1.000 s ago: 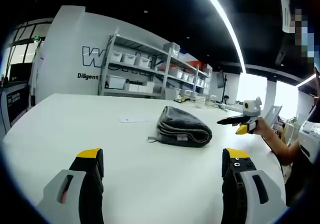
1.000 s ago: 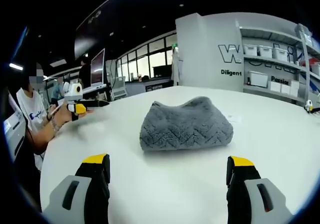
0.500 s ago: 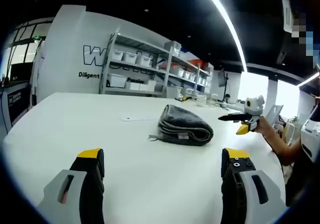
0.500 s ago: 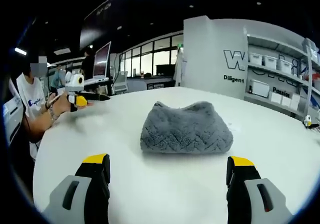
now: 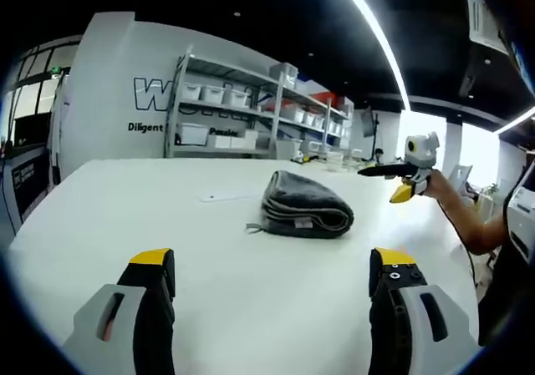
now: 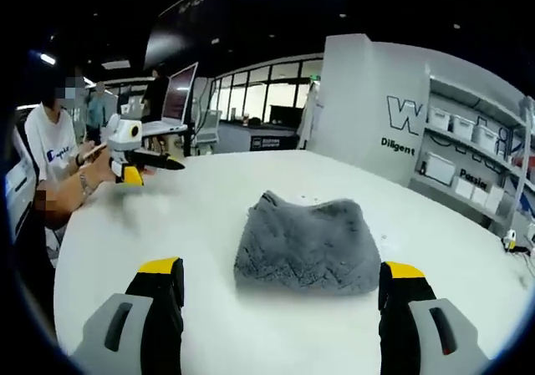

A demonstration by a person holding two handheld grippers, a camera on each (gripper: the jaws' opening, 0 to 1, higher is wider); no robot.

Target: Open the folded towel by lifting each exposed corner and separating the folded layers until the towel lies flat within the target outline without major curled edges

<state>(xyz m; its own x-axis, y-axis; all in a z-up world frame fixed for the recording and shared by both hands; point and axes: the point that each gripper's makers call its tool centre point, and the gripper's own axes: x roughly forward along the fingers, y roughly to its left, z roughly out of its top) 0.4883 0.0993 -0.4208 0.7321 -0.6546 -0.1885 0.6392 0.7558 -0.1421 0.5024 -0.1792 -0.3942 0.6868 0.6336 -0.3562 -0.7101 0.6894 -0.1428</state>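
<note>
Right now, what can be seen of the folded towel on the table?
The towel is grey and plush, with a chevron-like texture. It is folded into a thick rounded bundle; the left gripper view shows stacked layer edges and a small tag or corner sticking out at one end. It lies on the white table, and neither hand-held gripper touches it.

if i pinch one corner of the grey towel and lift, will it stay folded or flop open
The towel looks thick, plush and soft, so it would probably droop rather than hold shape. Its stacked layers lie loose, so the upper ones would likely peel apart. On the smooth white table it may drag.
</note>
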